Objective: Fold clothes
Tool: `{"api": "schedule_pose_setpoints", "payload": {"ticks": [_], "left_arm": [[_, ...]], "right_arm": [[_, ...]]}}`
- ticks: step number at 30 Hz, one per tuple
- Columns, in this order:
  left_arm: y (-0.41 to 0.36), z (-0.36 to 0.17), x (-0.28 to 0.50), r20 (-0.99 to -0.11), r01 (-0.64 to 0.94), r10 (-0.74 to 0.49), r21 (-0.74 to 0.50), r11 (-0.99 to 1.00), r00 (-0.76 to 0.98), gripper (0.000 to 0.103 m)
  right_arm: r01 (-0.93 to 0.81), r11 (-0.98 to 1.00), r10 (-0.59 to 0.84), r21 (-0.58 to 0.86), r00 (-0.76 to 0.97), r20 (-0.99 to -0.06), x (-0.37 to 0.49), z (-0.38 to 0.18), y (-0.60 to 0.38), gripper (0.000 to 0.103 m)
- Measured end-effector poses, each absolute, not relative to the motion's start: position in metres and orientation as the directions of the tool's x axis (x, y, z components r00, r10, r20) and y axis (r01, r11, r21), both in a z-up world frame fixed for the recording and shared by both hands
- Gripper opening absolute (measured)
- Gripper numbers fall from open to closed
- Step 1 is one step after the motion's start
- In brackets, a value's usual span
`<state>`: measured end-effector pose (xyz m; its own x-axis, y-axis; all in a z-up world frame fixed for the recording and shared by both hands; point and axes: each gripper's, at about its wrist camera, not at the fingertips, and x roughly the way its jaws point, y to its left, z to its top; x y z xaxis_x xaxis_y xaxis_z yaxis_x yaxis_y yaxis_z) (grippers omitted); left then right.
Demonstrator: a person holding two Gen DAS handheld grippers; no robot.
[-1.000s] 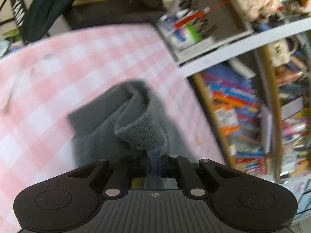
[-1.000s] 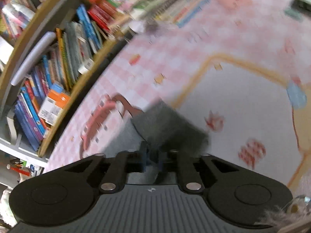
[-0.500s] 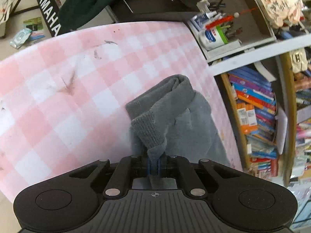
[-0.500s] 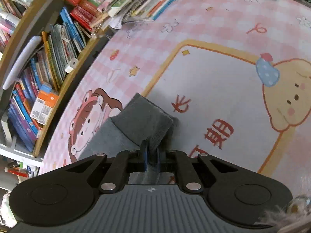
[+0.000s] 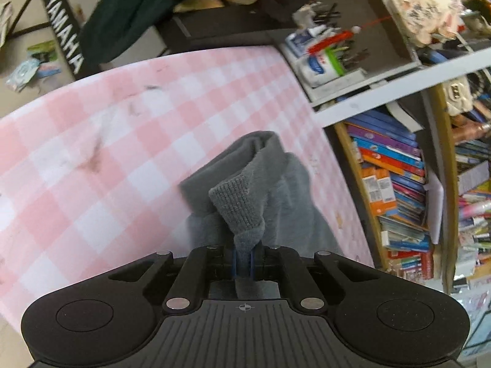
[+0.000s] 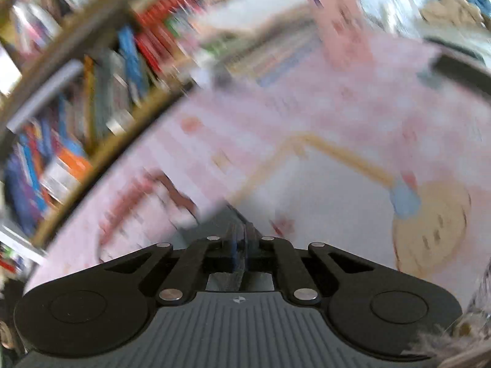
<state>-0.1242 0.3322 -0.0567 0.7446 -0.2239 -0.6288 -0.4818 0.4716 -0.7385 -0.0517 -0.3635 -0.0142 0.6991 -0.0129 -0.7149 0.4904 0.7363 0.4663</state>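
Both grippers are clamped on the grey garment (image 5: 264, 190). The left gripper (image 5: 244, 260) pinches its ribbed cuff, the cloth trailing toward 12 o'clock onto the checked mat (image 5: 92, 153). Compared with a second ago, the bunched fabric has dropped onto the mat and sits steadier. The right gripper (image 6: 239, 245) has its jaws closed too; that view is now smeared by motion, with only a grey edge visible at the tips, where half a second ago the fold showed clearly. I judge a fold is being laid down, with release next.
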Motion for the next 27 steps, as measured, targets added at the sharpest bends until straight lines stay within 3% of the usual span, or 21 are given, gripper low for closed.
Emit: {"api": "schedule_pose_setpoints", "payload": {"ticks": [4,6,7,8,13,16,18,20,21,24,27], "left_arm": [[0.334,-0.059,-0.127,-0.643,-0.5,-0.22,-0.73,0.467,0.734,0.015],[0.332,-0.055,-0.127,-0.657,-0.507,-0.207,-0.712,0.485,0.725,0.026],[0.331,-0.053,-0.127,-0.665,-0.514,-0.197,-0.703,0.492,0.721,0.035],[0.331,-0.051,-0.128,-0.672,-0.521,-0.187,-0.693,0.498,0.716,0.037],[0.328,-0.049,-0.136,-0.676,-0.547,-0.142,-0.686,0.48,0.723,0.053],[0.326,-0.058,-0.132,-0.69,-0.57,-0.139,-0.68,0.461,0.71,0.052],[0.323,-0.061,-0.126,-0.677,-0.571,-0.13,-0.694,0.439,0.724,0.05],[0.321,-0.065,-0.118,-0.669,-0.572,-0.134,-0.708,0.414,0.731,0.038],[0.32,-0.07,-0.113,-0.67,-0.579,-0.147,-0.715,0.391,0.728,0.023],[0.319,-0.079,-0.099,-0.646,-0.577,-0.17,-0.75,0.323,0.745,0.013],[0.306,-0.046,-0.08,-0.585,-0.461,-0.182,-0.763,0.453,0.79,0.011]], "right_arm": [[0.535,0.684,-0.005,0.497,0.684,-0.729,-0.061,-0.024,-0.367,0.012],[0.52,0.684,0.009,0.511,0.694,-0.72,-0.064,-0.022,-0.364,0.032],[0.512,0.685,0.016,0.517,0.699,-0.714,-0.065,-0.02,-0.363,0.038],[0.502,0.689,0.029,0.522,0.701,-0.712,-0.069,-0.018,-0.361,0.043],[0.488,0.714,0.075,0.502,0.659,-0.748,-0.067,-0.021,-0.344,0.05],[0.476,0.723,0.11,0.501,0.637,-0.763,-0.062,-0.03,-0.333,0.045],[0.459,0.734,0.134,0.501,0.625,-0.769,-0.056,-0.035,-0.325,0.033],[0.435,0.77,0.119,0.467,0.622,-0.774,-0.049,-0.035,-0.316,0.026],[0.425,0.783,0.114,0.454,0.62,-0.776,-0.044,-0.036,-0.313,0.017],[0.422,0.779,0.112,0.463,0.633,-0.766,-0.032,-0.039,-0.311,0.014],[0.423,0.788,0.093,0.447,0.636,-0.766,-0.02,-0.039,-0.307,0.014]]}}
